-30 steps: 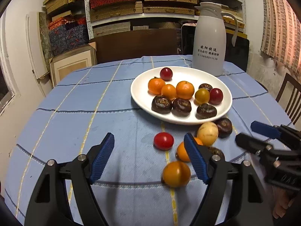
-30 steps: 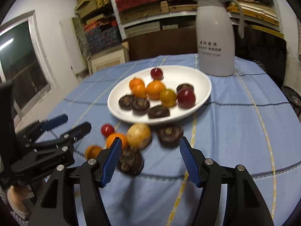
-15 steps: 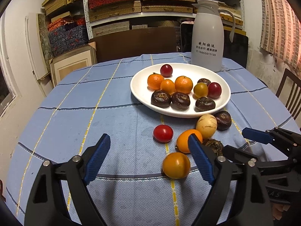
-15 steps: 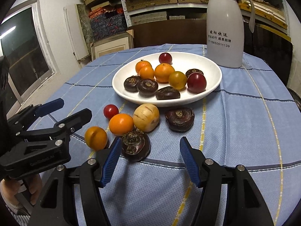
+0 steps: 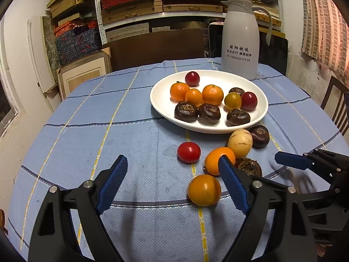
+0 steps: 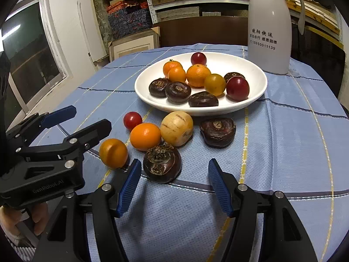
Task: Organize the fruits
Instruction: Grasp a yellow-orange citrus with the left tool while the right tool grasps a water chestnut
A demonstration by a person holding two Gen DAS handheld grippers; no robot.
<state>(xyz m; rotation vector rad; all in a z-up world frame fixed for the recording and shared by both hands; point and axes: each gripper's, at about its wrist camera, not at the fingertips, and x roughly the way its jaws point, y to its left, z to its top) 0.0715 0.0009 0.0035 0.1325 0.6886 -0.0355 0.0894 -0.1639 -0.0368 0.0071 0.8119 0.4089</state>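
Observation:
A white plate (image 5: 161, 100) (image 6: 257, 96) holds several oranges, tomatoes and dark water chestnuts. In front of it on the cloth lie a red tomato (image 5: 188, 152) (image 6: 132, 119), two orange fruits (image 5: 204, 190) (image 5: 214, 158) (image 6: 113, 152) (image 6: 145, 136), a pale round fruit (image 5: 240, 142) (image 6: 176, 128) and two dark chestnuts (image 6: 162, 163) (image 6: 218, 132). My left gripper (image 5: 172, 185) is open and empty, just short of the nearest orange fruit. My right gripper (image 6: 172, 187) is open and empty, just short of the near chestnut.
A white thermos jug (image 5: 240, 37) (image 6: 270, 28) stands behind the plate. The round table has a blue checked cloth (image 5: 98, 113). Shelves with boxes line the back wall. A wooden chair (image 5: 336, 107) stands at the right.
Both grippers have drawn back and lowered a little, so the loose fruit sits further ahead of the fingers. The fruits have not moved.

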